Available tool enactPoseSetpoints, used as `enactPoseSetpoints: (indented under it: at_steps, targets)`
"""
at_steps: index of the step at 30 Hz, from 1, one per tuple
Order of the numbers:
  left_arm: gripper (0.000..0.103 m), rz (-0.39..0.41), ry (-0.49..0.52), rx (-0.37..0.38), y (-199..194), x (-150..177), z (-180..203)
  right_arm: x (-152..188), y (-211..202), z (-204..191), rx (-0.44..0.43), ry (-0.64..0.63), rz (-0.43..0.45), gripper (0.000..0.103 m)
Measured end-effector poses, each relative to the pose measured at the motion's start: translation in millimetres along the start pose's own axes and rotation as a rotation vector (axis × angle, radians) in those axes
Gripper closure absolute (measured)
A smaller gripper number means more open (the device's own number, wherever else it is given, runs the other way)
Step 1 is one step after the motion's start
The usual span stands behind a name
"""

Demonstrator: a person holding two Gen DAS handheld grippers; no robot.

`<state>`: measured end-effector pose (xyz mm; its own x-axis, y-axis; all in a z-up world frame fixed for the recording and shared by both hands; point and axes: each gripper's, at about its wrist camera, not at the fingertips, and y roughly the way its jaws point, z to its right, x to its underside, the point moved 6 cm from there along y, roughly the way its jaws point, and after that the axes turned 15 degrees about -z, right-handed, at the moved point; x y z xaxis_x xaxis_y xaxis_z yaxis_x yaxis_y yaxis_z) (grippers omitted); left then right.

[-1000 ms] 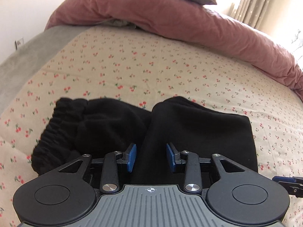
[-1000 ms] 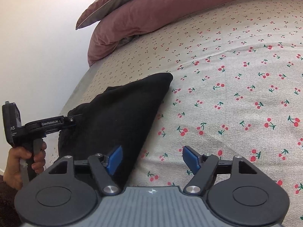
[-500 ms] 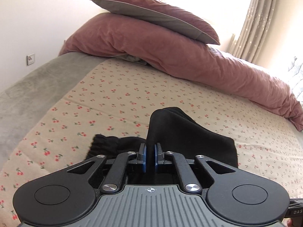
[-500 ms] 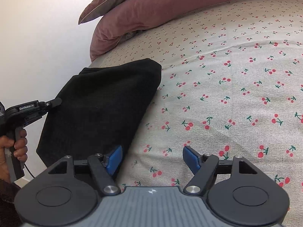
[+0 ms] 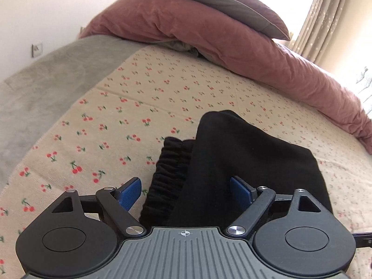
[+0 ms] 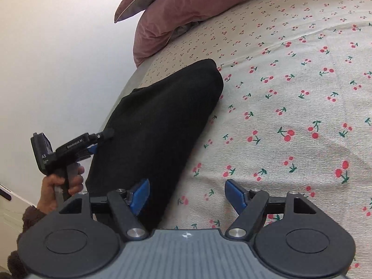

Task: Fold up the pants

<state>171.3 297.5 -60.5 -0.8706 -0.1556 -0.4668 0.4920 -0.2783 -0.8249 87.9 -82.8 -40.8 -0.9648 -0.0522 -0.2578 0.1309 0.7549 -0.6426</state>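
Observation:
The black pants (image 5: 244, 162) lie folded on the cherry-print bed sheet (image 5: 139, 107), with the elastic waistband (image 5: 167, 169) showing under the top layer at the left. My left gripper (image 5: 186, 194) is open, its blue pads on either side of the near edge of the pants. It also shows from the side in the right wrist view (image 6: 93, 143). In the right wrist view the pants (image 6: 158, 125) lie to the left. My right gripper (image 6: 187, 194) is open at their near right edge and holds nothing.
A pink duvet (image 5: 232, 46) and a grey pillow (image 5: 220, 2) are piled at the head of the bed. A grey blanket (image 5: 41, 88) covers the left side. A white wall (image 6: 58, 46) is at the left. Curtains (image 5: 330, 18) hang at the far right.
My left gripper shut on the pants' top layer, carried it over, and has now opened. The top layer now lies over the waistband side. My right gripper stayed open.

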Motion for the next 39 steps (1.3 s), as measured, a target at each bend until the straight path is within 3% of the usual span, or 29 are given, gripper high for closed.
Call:
enactPoseSetpoints:
  at_steps: [3, 8, 10, 13, 14, 15, 16, 19, 23, 28, 34, 39]
  targets:
    - [0.018, -0.073, -0.155, 0.191, 13.8, 3.2, -19.6, -8.4, 12.5, -0.6, -0.058, 0.050, 0.015, 0.029]
    - [0.015, -0.067, -0.231, 0.317, 25.7, 5.0, -32.9, -29.1, 39.1, -9.5, -0.101, 0.094, 0.048, 0.032]
    - [0.016, -0.047, -0.275, 0.340, 26.6, 4.9, -33.8, -38.7, 51.8, -13.4, -0.123, 0.114, 0.052, 0.037]
    - [0.039, -0.020, -0.275, 0.341, 25.7, 8.3, -26.0, -50.6, 66.5, -12.9, -0.147, 0.189, 0.089, 0.047]
    - [0.054, -0.013, -0.274, 0.355, 25.8, 10.3, -22.8, -52.7, 67.7, -13.7, -0.145, 0.199, 0.101, 0.051]
    - [0.061, -0.006, -0.267, 0.384, 25.9, 12.3, -18.6, -53.8, 66.2, -15.5, -0.145, 0.194, 0.112, 0.062]
    - [0.062, 0.003, -0.271, 0.388, 25.5, 14.1, -14.4, -54.3, 62.7, -18.0, -0.137, 0.181, 0.121, 0.070]
    - [0.068, 0.019, -0.259, 0.380, 20.5, 12.9, 2.4, -54.1, 45.8, -26.3, -0.103, 0.142, 0.135, 0.076]
    - [0.074, 0.004, -0.203, 0.380, 16.7, 8.0, 51.5, -53.0, 9.3, -22.5, -0.045, 0.117, 0.170, 0.076]
    - [0.076, -0.009, -0.123, 0.376, 28.8, 7.1, 130.1, -56.6, -50.2, 10.0, 0.028, 0.166, 0.227, 0.076]
    - [0.076, 0.006, -0.008, 0.421, 45.4, 8.6, 212.7, -46.9, -117.3, 54.8, 0.095, 0.182, 0.312, 0.076]
    - [0.077, -0.009, -0.005, 0.480, 69.9, 5.2, 252.4, -47.5, -158.2, 87.8, 0.126, 0.167, 0.373, 0.076]
